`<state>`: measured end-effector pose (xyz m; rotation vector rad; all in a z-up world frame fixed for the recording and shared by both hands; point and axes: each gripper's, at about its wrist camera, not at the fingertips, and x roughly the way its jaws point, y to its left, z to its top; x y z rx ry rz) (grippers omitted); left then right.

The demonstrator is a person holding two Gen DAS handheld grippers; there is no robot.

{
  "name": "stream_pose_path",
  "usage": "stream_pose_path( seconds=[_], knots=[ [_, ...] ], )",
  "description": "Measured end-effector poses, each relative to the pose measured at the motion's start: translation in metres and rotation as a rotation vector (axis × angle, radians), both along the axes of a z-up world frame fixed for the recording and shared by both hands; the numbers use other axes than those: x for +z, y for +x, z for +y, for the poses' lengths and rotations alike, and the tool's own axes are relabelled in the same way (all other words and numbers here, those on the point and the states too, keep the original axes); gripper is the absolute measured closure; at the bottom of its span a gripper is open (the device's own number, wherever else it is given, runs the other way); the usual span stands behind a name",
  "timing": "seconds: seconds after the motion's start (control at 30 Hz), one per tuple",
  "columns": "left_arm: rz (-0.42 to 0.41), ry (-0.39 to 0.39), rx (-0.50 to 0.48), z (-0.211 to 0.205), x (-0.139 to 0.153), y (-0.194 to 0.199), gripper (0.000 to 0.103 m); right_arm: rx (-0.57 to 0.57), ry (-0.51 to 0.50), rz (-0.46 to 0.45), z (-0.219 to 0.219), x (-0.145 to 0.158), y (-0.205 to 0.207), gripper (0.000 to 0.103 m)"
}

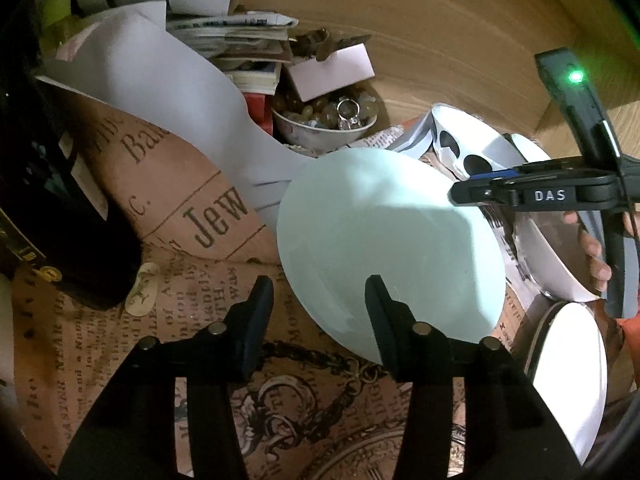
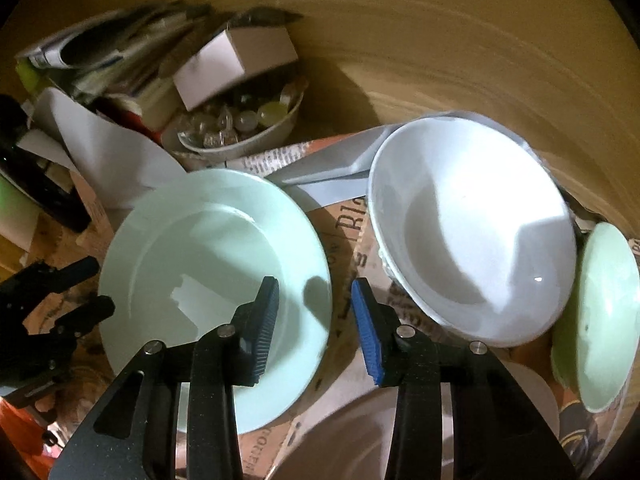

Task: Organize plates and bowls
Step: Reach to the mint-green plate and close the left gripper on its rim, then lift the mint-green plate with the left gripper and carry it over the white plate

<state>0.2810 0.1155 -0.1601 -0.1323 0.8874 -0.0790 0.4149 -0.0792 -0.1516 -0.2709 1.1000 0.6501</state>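
Note:
A pale green plate (image 1: 384,240) lies on the newspaper-print cover; it also shows in the right wrist view (image 2: 208,264). My left gripper (image 1: 320,300) is open, its right finger over the plate's near rim, its left finger beside it. My right gripper (image 2: 316,304) is open and empty, its jaws astride the plate's right rim. It shows from the side in the left wrist view (image 1: 472,192). A white bowl (image 2: 472,232) sits to the right, tilted. A small green bowl (image 2: 604,320) leans at the far right. A white plate (image 1: 576,380) stands at the lower right.
A bowl of glass beads (image 2: 240,128) with a white box (image 2: 236,64) on it stands behind the plate. Stacked papers and books (image 1: 240,48) and a curled white sheet (image 1: 160,92) lie at the back left. A dark bottle (image 1: 60,200) lies at the left. A wooden wall (image 2: 440,40) closes the back.

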Motion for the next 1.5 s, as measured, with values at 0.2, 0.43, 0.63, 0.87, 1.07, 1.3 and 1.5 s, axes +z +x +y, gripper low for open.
stream_pose_path(
  seconds=[0.2, 0.43, 0.63, 0.87, 1.07, 1.3, 1.5],
  knots=[
    [0.047, -0.034, -0.031, 0.000, -0.005, 0.008, 0.065, 0.013, -0.030, 0.026, 0.006, -0.005, 0.001, 0.072],
    [0.068, -0.060, -0.053, 0.001, -0.009, 0.009, 0.069, 0.035, -0.075, 0.035, 0.022, -0.008, -0.001, 0.075],
    [0.078, -0.058, -0.024, 0.012, -0.009, 0.004, 0.070, 0.048, -0.044, 0.043, 0.022, -0.005, -0.006, 0.077],
    [0.071, -0.027, 0.015, 0.032, -0.007, -0.008, 0.070, 0.132, -0.052, 0.065, 0.039, -0.001, -0.037, 0.077],
    [0.060, -0.018, 0.005, 0.036, -0.009, -0.015, 0.070, 0.154, -0.112, 0.058, 0.058, -0.012, -0.044, 0.075],
    [0.049, -0.010, -0.023, 0.032, -0.010, -0.019, 0.070, 0.143, -0.113, 0.085, 0.061, -0.017, -0.041, 0.074],
    [0.039, -0.027, -0.033, 0.031, -0.011, -0.019, 0.069, 0.142, -0.113, 0.073, 0.060, -0.025, -0.041, 0.075]
  ],
)
